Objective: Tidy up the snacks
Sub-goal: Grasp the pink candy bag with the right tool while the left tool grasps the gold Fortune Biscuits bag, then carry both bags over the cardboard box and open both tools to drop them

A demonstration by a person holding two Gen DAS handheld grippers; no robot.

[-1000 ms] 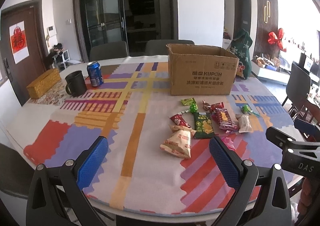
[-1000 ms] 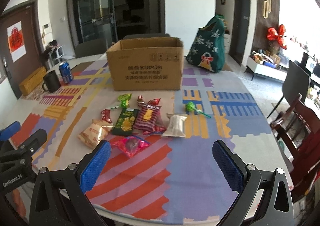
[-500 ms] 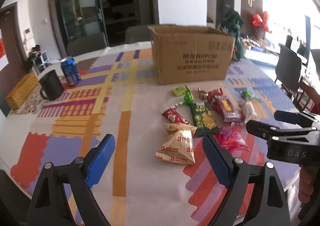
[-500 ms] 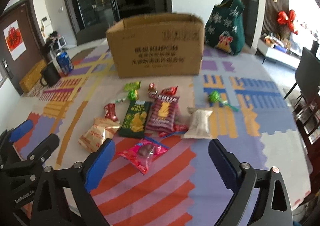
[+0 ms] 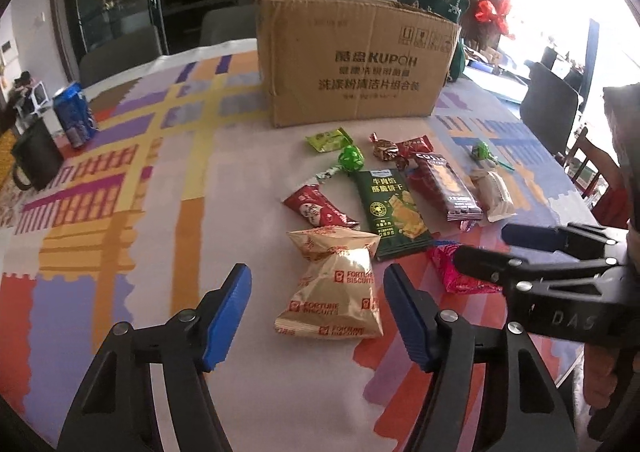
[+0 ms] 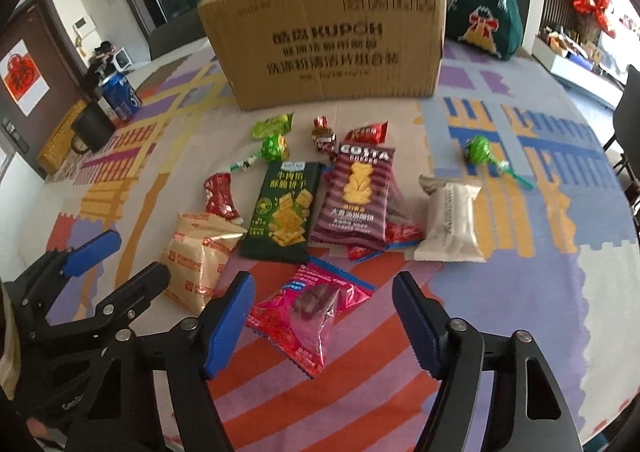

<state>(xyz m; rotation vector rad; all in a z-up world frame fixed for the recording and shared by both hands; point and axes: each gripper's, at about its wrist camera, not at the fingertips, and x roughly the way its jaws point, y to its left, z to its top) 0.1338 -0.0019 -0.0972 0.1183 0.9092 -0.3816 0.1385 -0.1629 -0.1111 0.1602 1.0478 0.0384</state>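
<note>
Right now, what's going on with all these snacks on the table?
A person holds two grippers above loose snacks in front of a cardboard box. The left gripper frames the gold biscuit bag, the right gripper the pink candy packet. Both are closing, pads not yet touching. Nothing is picked up yet.

Your left gripper (image 5: 316, 316) hangs over the table (image 5: 160, 220), its jaws closing with the gold biscuit bag (image 5: 334, 288) between them, not yet pressed. Your right gripper (image 5: 492, 248) reaches in over the pink packet (image 5: 450, 270). Behind the snacks stands the cardboard box (image 5: 352, 60).
</note>
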